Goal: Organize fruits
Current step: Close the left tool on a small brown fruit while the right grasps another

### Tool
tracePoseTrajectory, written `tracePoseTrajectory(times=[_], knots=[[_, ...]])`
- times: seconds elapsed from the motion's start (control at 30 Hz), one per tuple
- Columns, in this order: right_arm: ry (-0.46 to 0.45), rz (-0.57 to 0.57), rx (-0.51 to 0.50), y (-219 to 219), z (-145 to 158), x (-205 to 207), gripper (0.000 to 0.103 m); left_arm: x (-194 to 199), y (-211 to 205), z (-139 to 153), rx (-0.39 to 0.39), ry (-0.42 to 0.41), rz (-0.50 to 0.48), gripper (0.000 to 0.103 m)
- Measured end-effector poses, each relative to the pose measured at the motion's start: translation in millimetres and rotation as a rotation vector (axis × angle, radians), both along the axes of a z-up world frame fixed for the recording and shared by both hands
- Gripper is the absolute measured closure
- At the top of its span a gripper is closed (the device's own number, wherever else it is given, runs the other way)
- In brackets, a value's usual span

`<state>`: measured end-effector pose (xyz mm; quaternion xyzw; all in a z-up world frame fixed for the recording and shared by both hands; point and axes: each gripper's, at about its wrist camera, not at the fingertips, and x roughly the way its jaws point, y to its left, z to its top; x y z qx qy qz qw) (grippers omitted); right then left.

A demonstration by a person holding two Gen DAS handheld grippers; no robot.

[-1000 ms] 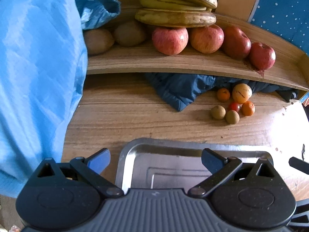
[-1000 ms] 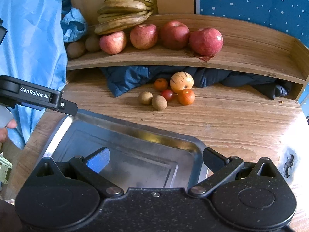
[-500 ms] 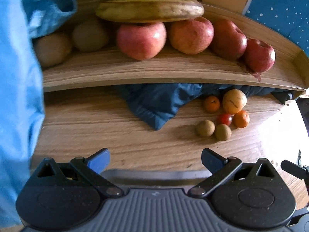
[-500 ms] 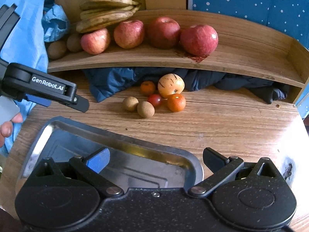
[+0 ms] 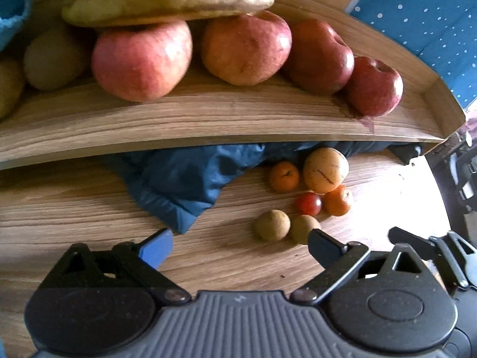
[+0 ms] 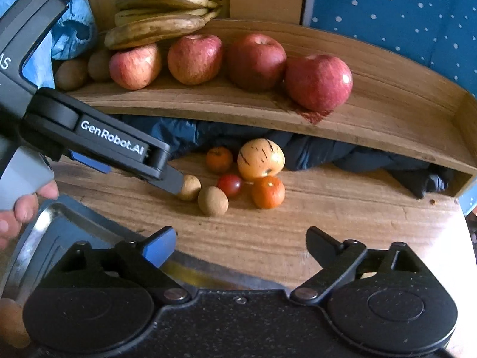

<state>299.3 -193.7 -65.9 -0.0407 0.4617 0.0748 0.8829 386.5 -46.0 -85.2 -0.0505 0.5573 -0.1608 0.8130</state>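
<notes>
Both hand-held grippers, left [image 5: 240, 243] and right [image 6: 241, 243], are wide, jaws closing on nothing. 6 small fruits [image 6: 238, 179] cluster on the tabletop [image 6: 342, 223] below the shelf [image 6: 387, 113] of apples [image 6: 317, 82] and bananas [image 6: 161, 24]. The left one's fingertip [image 6: 174, 183] is just beside the nearest brown fruit [image 6: 189, 188]; a tray [image 6: 47, 238] lies near.

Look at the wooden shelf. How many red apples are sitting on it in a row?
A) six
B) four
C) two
B: four red apples sit side by side on the wooden shelf, to the right of the bananas.
</notes>
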Motion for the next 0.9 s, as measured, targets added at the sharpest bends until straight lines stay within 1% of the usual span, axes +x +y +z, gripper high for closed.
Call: tracePoseTrajectory(times=[0.13, 0.27, 0.37, 0.43, 0.53, 0.6, 0.77, 0.9], knots=[[0.004, 0.013, 0.009, 4, -5, 8, 0.021, 3, -1, -3, -0.037, 0.004, -0.008, 0.013], [0.010, 0.042, 0.021, 8, -9, 15, 0.025, 4, 0, -5, -0.075, 0.016, -0.009, 0.023], [0.011, 0.068, 0.011, 13, -13, 18, 0.034, 4, -2, -6, -0.090, 0.019, -0.018, 0.028], [0.016, 0.079, 0.006, 14, -16, 22, 0.043, 5, 0, -6, -0.102, 0.018, -0.015, 0.030], [0.017, 0.091, -0.003, 15, -20, 26, 0.049, 7, 2, -6, -0.109, 0.023, -0.010, 0.036], [0.019, 0.096, -0.005, 16, -21, 29, 0.051, 8, 5, -5, -0.114, 0.026, -0.009, 0.041], [0.024, 0.094, 0.010, 17, -23, 32, 0.053, 9, 9, -6, -0.123, 0.034, -0.010, 0.042], [0.023, 0.100, 0.011, 18, -23, 34, 0.058, 10, 5, -8, -0.122, 0.036, -0.013, 0.047]])
